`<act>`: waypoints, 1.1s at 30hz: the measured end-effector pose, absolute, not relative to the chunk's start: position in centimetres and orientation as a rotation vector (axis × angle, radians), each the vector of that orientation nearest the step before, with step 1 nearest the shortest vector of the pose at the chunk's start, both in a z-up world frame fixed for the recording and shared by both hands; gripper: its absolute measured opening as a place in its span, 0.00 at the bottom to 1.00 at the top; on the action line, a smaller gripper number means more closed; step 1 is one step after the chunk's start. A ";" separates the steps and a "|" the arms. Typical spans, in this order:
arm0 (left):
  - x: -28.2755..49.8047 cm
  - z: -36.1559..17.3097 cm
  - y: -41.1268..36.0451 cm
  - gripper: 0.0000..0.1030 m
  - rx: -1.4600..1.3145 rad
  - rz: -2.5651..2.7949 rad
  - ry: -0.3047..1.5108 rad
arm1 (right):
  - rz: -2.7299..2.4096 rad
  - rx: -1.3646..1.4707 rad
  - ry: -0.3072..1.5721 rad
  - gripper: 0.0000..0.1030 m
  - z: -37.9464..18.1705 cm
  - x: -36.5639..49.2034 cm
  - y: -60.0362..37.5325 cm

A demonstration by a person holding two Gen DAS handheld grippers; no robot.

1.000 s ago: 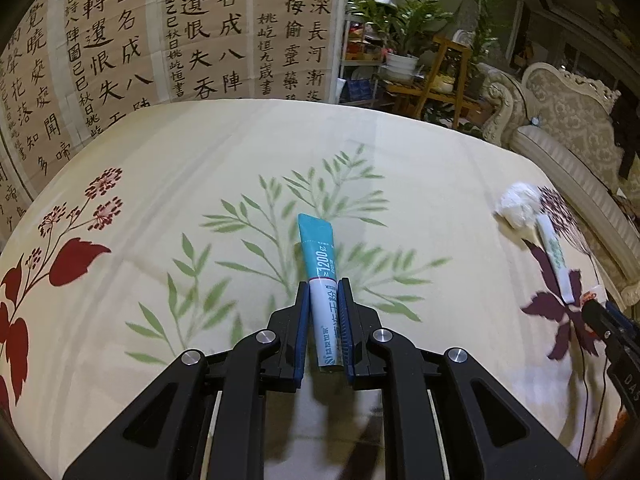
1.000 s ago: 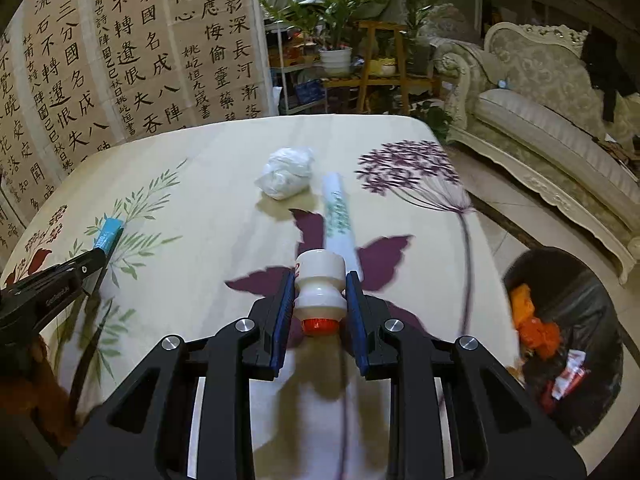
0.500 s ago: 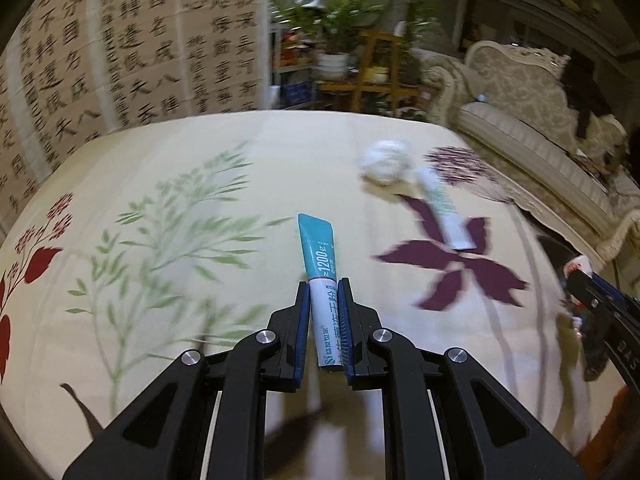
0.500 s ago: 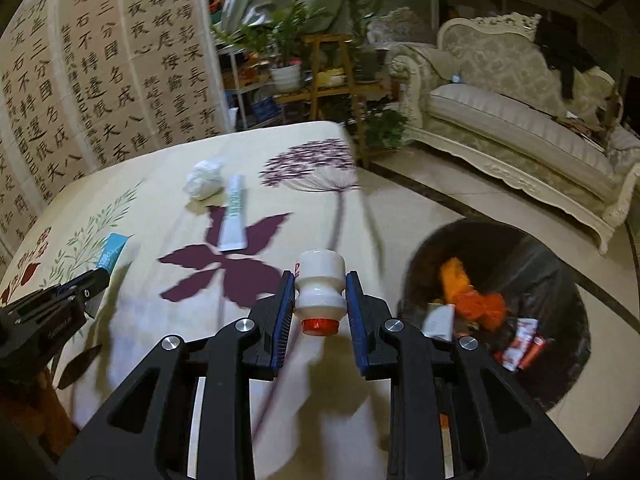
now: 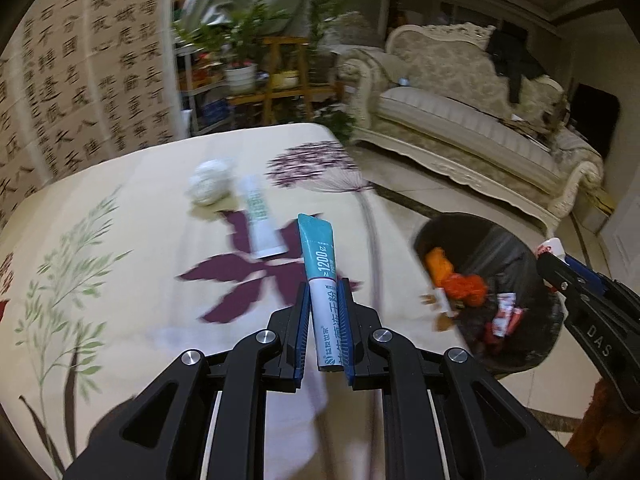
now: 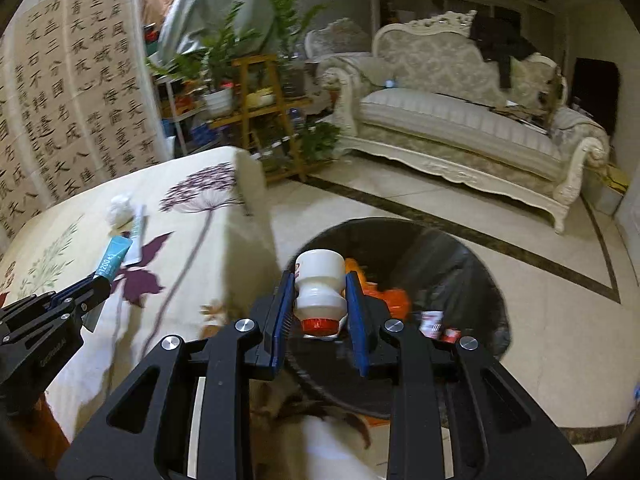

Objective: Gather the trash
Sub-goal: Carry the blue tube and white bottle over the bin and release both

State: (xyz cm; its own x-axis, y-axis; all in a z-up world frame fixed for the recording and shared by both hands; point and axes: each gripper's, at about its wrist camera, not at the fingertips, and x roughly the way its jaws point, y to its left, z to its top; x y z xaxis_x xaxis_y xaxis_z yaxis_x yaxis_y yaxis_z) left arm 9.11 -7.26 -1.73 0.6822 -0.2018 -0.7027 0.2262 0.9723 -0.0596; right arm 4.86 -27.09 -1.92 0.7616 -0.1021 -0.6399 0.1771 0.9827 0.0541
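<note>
- Right wrist view: the right gripper (image 6: 320, 304) is above the near rim of the trash bin (image 6: 472, 256); released too early, the small white bottle (image 6: 320, 290) could hit the rim and fall on the floor.
- Its jaws are closed on the bottle's sides.
- Left gripper (image 5: 324, 328), beside the bin over the table (image 5: 140, 240), grips a teal tube (image 5: 320, 264) tightly.
- A crumpled tissue (image 5: 210, 182) and a white tube (image 5: 260, 216) lie on the table, well apart from the bin.

A matt cream cloth printed with purple flowers (image 5: 132, 208) is spread over the table. A glossy black plastic bin liner (image 6: 452, 256) is seen beside it on polished stone floor tiles (image 6: 520, 280). A smooth white plastic bottle (image 6: 320, 284) is clamped between ribbed blue pads (image 6: 280, 316).
</note>
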 end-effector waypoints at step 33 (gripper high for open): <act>13.0 -3.1 -20.9 0.15 0.185 -0.382 0.764 | -0.314 0.188 0.692 0.25 -3.8 7.3 -35.8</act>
